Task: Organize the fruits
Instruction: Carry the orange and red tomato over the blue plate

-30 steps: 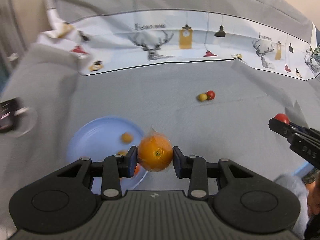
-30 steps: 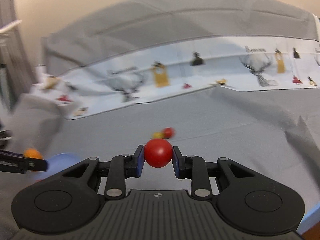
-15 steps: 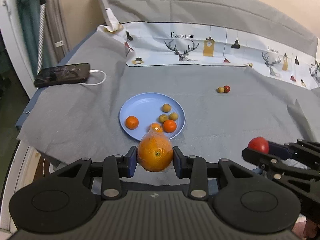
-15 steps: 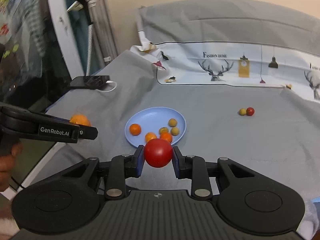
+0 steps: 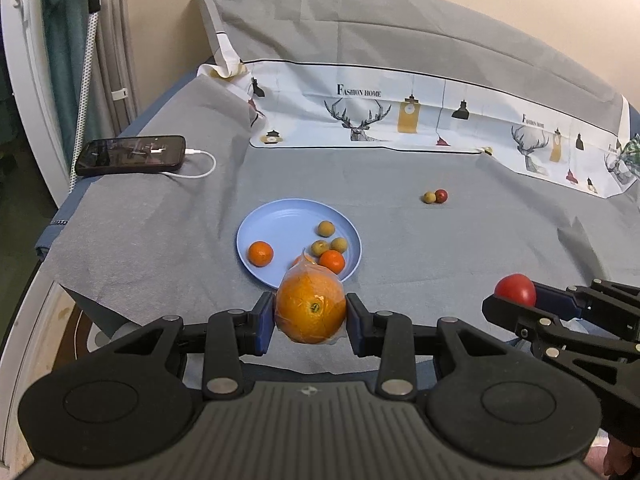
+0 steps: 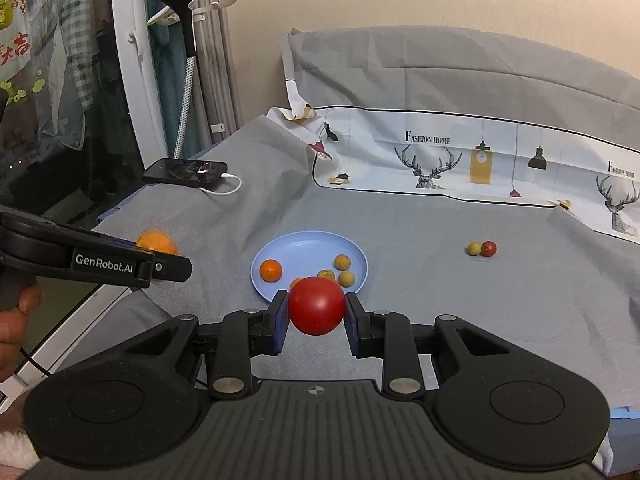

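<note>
Orange [image 5: 311, 307], plastic-wrapped, clamped in left hand-held gripper [image 5: 310, 322]; red tomato [image 6: 317, 305] clamped in right hand-held gripper [image 6: 317, 322]; both near blue plate [image 5: 264, 224]

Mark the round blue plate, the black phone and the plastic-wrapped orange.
round blue plate [image 5: 280, 220], left wrist view, bare centre.
black phone [image 5: 132, 155], left wrist view, screen.
plastic-wrapped orange [image 5: 310, 308], left wrist view, front face.

We see an orange [image 5: 311, 308] in clear wrap, a red tomato [image 6: 317, 311], a pale blue plate [image 5: 276, 220], a grey bedsheet [image 5: 440, 248], and a white deer-print cloth [image 5: 400, 120] behind the plate.
</note>
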The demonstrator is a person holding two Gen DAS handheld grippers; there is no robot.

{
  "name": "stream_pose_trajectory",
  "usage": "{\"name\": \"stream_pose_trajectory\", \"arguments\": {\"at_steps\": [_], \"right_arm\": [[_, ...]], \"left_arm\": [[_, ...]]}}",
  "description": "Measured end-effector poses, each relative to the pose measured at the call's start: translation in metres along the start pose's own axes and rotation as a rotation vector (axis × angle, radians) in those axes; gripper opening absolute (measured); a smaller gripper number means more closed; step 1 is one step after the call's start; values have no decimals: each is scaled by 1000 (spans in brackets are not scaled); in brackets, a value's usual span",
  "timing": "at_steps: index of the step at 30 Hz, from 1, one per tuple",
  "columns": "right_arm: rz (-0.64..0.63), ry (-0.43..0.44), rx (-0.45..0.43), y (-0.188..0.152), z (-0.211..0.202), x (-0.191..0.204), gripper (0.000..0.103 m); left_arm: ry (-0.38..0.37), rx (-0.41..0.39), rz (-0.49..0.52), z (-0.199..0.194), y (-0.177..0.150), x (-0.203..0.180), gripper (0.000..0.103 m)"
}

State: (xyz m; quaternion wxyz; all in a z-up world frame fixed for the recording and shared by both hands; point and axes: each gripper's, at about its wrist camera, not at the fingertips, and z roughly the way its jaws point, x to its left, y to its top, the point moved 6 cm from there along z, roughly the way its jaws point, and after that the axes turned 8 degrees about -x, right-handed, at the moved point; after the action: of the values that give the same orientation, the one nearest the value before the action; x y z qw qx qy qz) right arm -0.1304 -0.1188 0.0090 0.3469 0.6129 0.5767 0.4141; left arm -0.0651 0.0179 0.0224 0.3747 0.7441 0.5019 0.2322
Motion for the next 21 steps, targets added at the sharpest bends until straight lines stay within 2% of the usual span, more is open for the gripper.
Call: {"name": "stream_pose_trajectory", "arguments": {"at_steps": [11, 21], "right_arm": [[9, 4, 47, -5, 17, -3, 30], [-1, 13, 112, -10, 46, -2, 30]], "left_arm": [[1, 31, -1, 17, 1, 5, 41], [21, 92, -15, 48, 3, 17, 41]]}}
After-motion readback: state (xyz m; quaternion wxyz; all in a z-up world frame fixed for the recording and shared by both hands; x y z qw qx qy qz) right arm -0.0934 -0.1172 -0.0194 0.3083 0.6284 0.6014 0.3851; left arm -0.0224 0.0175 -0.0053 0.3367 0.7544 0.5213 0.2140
